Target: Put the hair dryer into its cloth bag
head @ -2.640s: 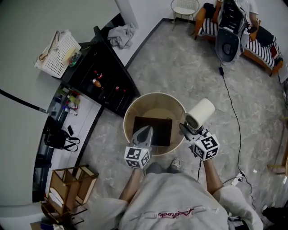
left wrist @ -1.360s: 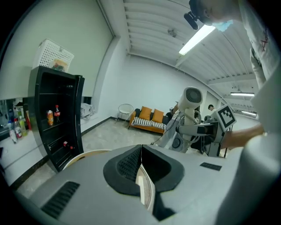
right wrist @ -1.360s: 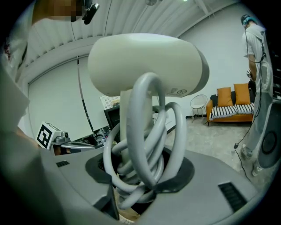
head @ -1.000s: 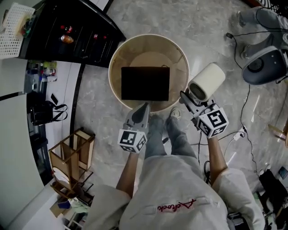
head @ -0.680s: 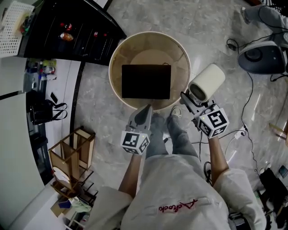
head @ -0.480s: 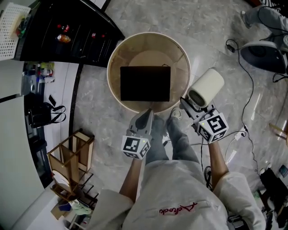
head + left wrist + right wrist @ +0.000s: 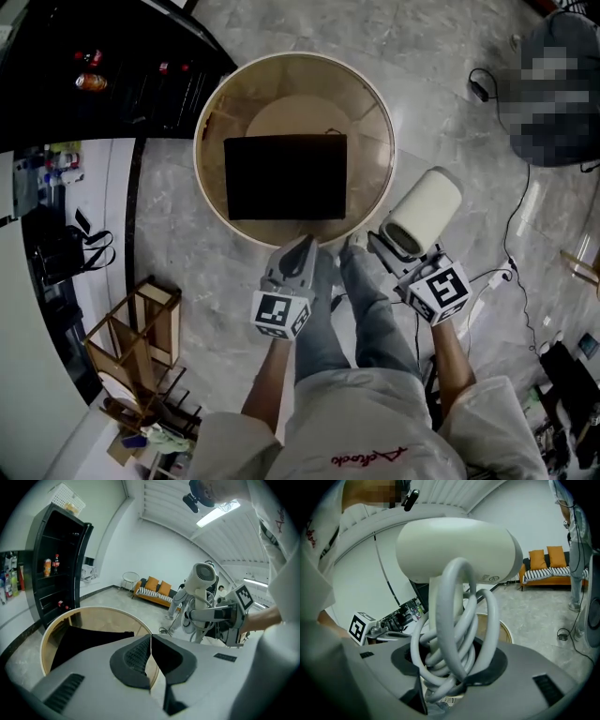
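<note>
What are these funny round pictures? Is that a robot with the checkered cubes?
It is not a robot. A person holds a tool in each hand. One picture comes from a camera on the person's head, looking down. The other two come from cameras riding on the tools. The left hand-held gripper is shut and empty. The right hand-held gripper is clamped on a white hair dryer and its coiled cord. Below, a black cloth bag lies flat on a round wooden table.
</note>
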Motion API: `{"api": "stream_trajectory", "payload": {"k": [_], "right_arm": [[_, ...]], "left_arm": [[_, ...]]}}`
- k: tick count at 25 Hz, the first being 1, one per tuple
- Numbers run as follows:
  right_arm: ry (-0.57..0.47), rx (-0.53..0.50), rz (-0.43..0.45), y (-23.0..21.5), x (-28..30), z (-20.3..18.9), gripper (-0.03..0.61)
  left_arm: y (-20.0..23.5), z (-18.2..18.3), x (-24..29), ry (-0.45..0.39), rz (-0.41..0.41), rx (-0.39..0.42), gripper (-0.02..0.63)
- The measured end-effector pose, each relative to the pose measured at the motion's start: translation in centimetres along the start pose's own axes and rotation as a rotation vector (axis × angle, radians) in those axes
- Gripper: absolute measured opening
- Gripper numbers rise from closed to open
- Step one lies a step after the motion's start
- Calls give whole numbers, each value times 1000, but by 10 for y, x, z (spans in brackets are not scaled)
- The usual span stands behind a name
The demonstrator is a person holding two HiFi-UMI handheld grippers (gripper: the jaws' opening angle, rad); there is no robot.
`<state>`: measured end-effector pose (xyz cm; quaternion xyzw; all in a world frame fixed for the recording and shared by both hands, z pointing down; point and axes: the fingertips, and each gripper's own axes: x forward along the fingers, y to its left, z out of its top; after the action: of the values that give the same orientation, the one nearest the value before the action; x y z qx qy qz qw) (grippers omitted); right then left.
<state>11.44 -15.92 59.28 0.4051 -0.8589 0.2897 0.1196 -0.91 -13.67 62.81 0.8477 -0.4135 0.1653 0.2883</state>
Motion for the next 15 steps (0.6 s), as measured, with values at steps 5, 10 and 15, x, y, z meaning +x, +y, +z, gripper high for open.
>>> {"api": "stream_trajectory", "payload": {"k": [5,10,15], "right_arm": [[30,26,12,-9,12,-38,241],[25,24,8,-17,19,-54,241],[2,34,-9,-30,20,-59,241]], "left_arm": [[19,-23,45,51,-25,67,32],[38,-39,88,98,-28,110,32],[43,-75,116,173,-16,102,32]]}}
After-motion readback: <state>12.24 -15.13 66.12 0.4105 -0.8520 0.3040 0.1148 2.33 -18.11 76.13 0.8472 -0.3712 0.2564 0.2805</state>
